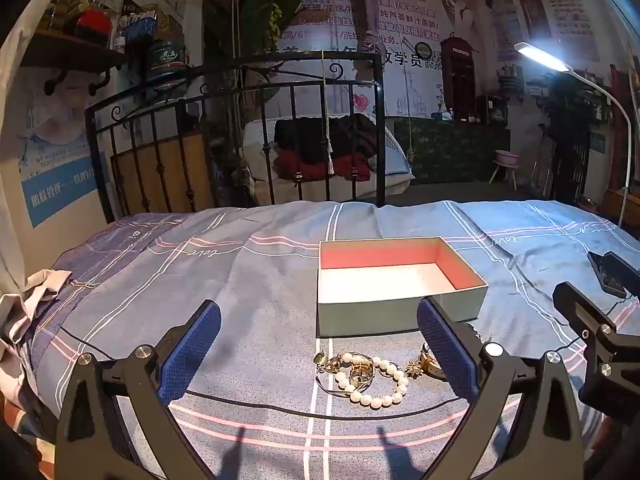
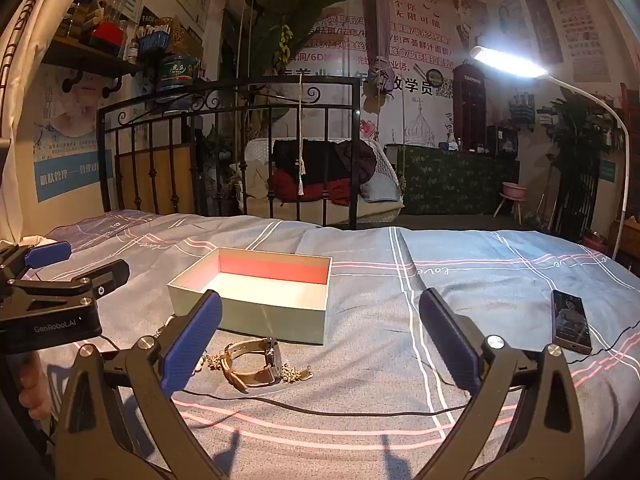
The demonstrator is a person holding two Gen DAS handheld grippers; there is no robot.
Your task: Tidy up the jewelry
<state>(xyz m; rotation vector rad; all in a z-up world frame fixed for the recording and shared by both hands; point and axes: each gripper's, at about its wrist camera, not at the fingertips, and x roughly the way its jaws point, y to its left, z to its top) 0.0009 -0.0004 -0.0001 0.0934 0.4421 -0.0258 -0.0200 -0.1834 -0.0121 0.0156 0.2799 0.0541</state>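
Observation:
An open pale box (image 1: 400, 312) with a pink inner wall sits on the bed; in the right wrist view it (image 2: 276, 322) lies ahead and left. It holds nothing I can see. In front of it lies a pearl bracelet (image 1: 384, 384) tangled with gold pieces (image 1: 360, 372). A watch with a tan strap (image 2: 256, 364) and a gold chain (image 2: 296, 374) lie beside them. My left gripper (image 1: 320, 352) is open and empty, just short of the jewelry. My right gripper (image 2: 320, 344) is open and empty, with the watch near its left finger.
The blue plaid bedsheet (image 1: 240, 280) covers the bed. A black cable (image 2: 320, 410) runs across it in front of the jewelry. A phone (image 2: 570, 326) lies at the right. A black iron headboard (image 1: 240, 120) stands behind. A lit lamp (image 2: 508, 62) arches over from the right.

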